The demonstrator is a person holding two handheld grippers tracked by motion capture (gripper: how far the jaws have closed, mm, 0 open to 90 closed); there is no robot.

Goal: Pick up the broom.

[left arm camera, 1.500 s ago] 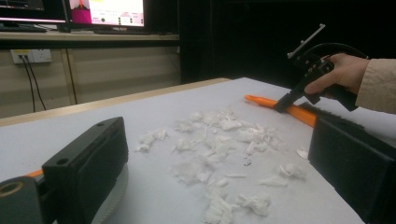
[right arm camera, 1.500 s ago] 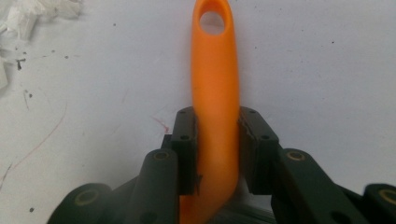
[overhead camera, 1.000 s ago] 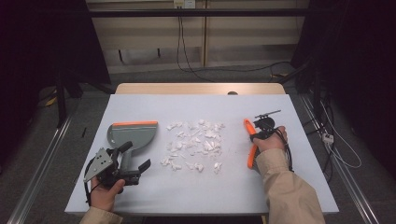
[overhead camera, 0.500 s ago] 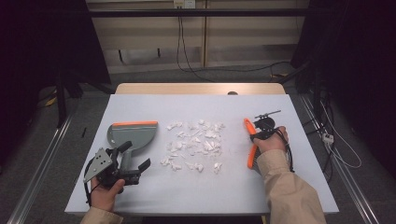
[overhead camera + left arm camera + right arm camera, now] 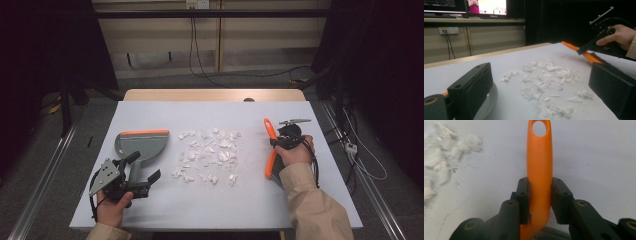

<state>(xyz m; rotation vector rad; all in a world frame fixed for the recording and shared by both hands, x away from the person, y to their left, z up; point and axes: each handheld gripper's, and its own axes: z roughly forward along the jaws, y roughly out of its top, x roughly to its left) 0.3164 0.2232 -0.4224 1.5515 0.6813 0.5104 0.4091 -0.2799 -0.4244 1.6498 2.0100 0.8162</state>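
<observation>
While the left gripper [image 5: 142, 177] sits wide open near the bench's [image 5: 325, 200] front-left corner, right by one grey dustpan [image 5: 141, 143], the right gripper [image 5: 276, 143] is clamped on one orange brush [image 5: 270, 150] toward the right edge; a scattered pile of white scraps [image 5: 207, 155] lies mid-bench between them.

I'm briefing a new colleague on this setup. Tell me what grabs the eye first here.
A scatter of torn white paper scraps lies mid-table on the pale sheet. To its right, the right claw is clamped on the orange plastic handle of a brush. To its left sits a grey dustpan with an orange rim, with the left claw open at its handle.
</observation>
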